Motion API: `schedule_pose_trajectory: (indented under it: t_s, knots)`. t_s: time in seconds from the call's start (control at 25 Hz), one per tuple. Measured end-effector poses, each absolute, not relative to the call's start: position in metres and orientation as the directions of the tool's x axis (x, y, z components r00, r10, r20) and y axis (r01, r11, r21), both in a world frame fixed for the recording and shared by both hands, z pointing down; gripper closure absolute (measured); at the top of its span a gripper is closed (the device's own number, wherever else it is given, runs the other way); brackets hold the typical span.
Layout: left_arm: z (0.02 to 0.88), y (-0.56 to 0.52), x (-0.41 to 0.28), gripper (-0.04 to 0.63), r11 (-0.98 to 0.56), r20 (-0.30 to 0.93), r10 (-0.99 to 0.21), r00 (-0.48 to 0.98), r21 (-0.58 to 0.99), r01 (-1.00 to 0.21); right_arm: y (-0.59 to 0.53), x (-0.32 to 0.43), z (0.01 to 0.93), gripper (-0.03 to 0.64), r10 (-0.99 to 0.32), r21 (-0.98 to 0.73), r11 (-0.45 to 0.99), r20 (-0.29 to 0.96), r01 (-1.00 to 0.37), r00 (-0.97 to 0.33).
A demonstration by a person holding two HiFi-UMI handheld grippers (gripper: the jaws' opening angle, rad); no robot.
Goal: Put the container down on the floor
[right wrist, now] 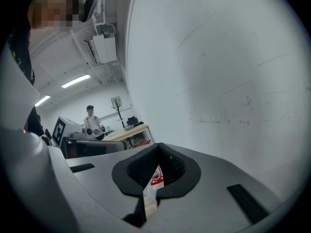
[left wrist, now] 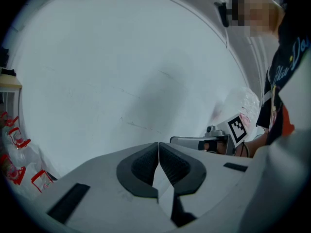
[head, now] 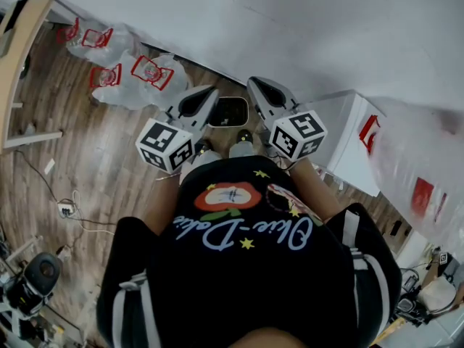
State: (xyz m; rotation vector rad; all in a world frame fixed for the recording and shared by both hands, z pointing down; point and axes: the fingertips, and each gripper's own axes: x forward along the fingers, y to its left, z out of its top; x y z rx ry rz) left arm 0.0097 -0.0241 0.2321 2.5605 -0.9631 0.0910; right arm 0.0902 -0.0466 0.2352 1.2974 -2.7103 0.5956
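In the head view a small dark container with a pale rim (head: 229,112) sits on the wooden floor against the white wall, just beyond the person's shoes. Both grippers are held up in front of the chest, above and to either side of it, and touch nothing. My left gripper (head: 211,95) (left wrist: 159,148) is shut, its pads meeting with nothing between them. My right gripper (head: 255,85) (right wrist: 159,150) is also shut at the tips; through the gap behind its pads only a distant white bag with red print shows. Each gripper view faces the bare wall.
Clear plastic bags with red print (head: 138,75) lie on the floor at the left by a wooden desk (head: 18,56). A white box (head: 348,140) stands at the right, with another bag (head: 428,172) beyond it. Cables and a power strip (head: 65,210) lie at lower left.
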Motion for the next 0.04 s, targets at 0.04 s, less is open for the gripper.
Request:
schedule_pose_trajectory:
  t_s: [0.04]
  knots:
    - [0.2323, -0.0251, 0.0093, 0.589, -0.681, 0.198, -0.62, 0.759, 0.346, -0.646, -0.0473, 0.0895, 0.2353, 0.618, -0.732, -0.309, 0.568, 0.233, -0.763, -0.64]
